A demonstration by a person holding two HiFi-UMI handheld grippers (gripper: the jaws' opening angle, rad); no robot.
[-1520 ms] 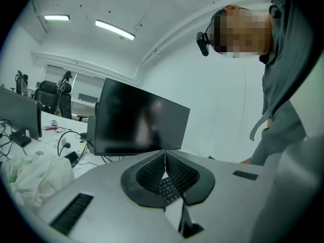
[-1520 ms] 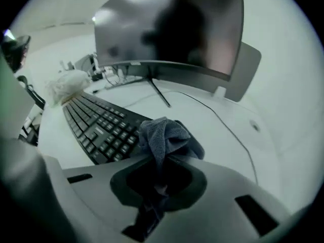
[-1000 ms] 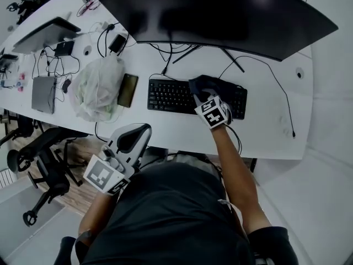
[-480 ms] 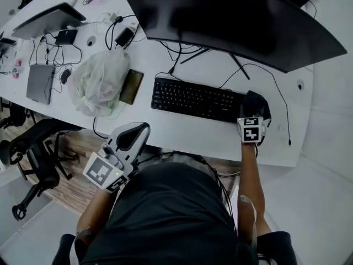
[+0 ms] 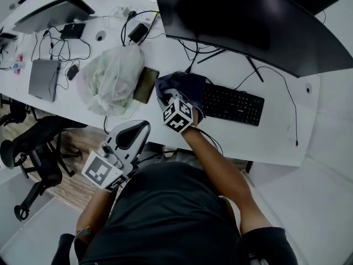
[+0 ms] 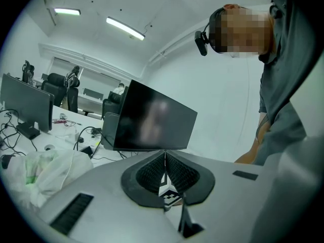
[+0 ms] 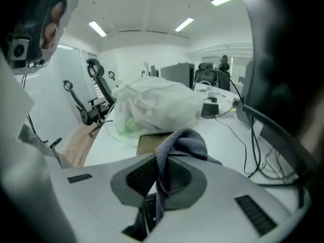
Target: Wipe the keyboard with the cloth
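Note:
A black keyboard (image 5: 231, 104) lies on the white desk (image 5: 165, 126) below the big monitor. My right gripper (image 5: 175, 105) sits over the keyboard's left end, shut on a dark grey cloth (image 5: 179, 86) (image 7: 183, 143) that covers those keys. In the right gripper view the cloth's fold bulges up out of the closed jaws. My left gripper (image 5: 130, 136) (image 6: 164, 172) hangs off the desk's front edge, shut and empty, pointing toward the monitor.
A phone (image 5: 145, 84) lies just left of the cloth. A white plastic bag (image 5: 110, 79) (image 7: 157, 108) bulges beside it. Laptops (image 5: 43, 79), cables and chargers crowd the desk's far left. The curved monitor (image 5: 253, 21) overhangs the back. An office chair (image 5: 38, 148) stands lower left.
My right gripper swept the cloth from the keyboard's middle to its right end, then back across to the left end. The left gripper stayed put.

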